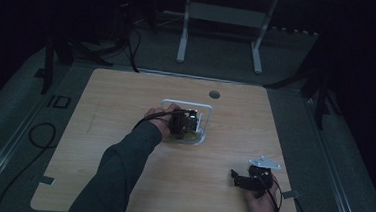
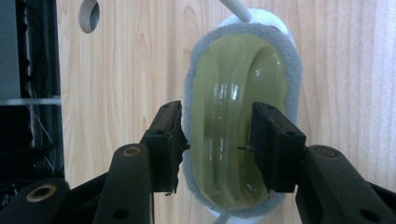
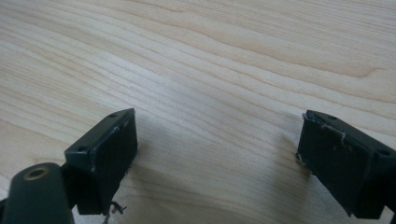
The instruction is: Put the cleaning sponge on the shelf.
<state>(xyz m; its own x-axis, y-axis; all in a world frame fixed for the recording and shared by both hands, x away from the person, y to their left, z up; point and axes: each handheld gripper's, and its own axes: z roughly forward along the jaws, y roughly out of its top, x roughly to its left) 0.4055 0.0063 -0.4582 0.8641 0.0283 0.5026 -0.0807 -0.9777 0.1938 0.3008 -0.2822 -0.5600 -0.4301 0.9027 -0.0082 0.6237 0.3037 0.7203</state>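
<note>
At the middle of the wooden counter (image 1: 124, 131), the left tool (image 1: 191, 122) hangs over a yellow-green sponge (image 2: 236, 121) with a grey fuzzy rim, which lies in a white wire holder (image 1: 202, 118). In the left gripper view its two black jaws stand apart on either side of the sponge; the left pad sits right at the grey rim, the right one over the glossy yellow face, and whether they press on it I cannot tell. The right tool (image 1: 241, 180) rests at the near right of the counter, jaws wide apart over bare wood.
</note>
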